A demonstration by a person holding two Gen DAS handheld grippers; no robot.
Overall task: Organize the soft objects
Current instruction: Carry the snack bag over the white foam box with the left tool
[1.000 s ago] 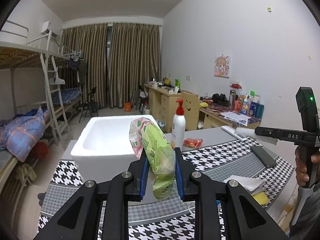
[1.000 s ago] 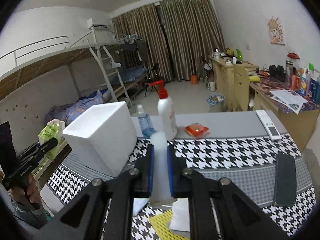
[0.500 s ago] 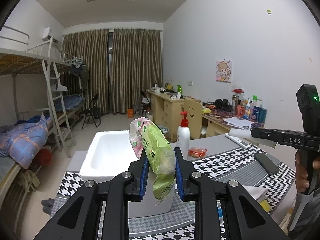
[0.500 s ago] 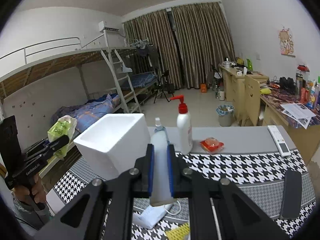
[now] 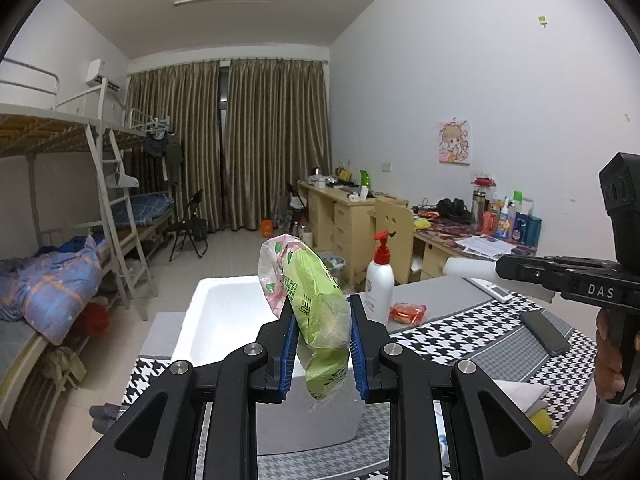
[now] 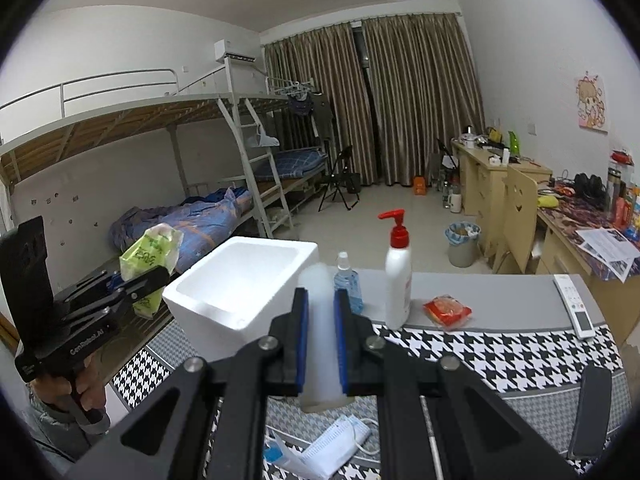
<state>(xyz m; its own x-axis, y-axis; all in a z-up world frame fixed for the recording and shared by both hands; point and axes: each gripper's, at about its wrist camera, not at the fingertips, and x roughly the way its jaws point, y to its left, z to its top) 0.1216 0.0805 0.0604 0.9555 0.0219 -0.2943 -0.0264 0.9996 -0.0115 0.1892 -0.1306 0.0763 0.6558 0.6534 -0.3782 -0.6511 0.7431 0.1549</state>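
Observation:
My left gripper (image 5: 320, 344) is shut on a green and pink plastic tissue pack (image 5: 316, 312), held in the air in front of the white foam box (image 5: 224, 320). The pack also shows in the right wrist view (image 6: 150, 256), left of the foam box (image 6: 240, 292). My right gripper (image 6: 320, 344) is shut on a white soft foam cylinder (image 6: 320, 336), held above the houndstooth table mat (image 6: 500, 356). In the left wrist view the right gripper (image 5: 496, 270) holds the cylinder (image 5: 468, 268) at the right, high over the table.
On the table stand a white pump bottle with a red top (image 6: 398, 272), a small blue spray bottle (image 6: 346, 280), a red snack packet (image 6: 446, 312), a remote (image 6: 576, 308) and a dark phone (image 6: 592, 408). A face mask (image 6: 328, 448) lies near the front. Bunk beds stand left, desks right.
Both grippers have risen well above the table with their loads. The foam box and the bottles now sit lower and farther off in both views.

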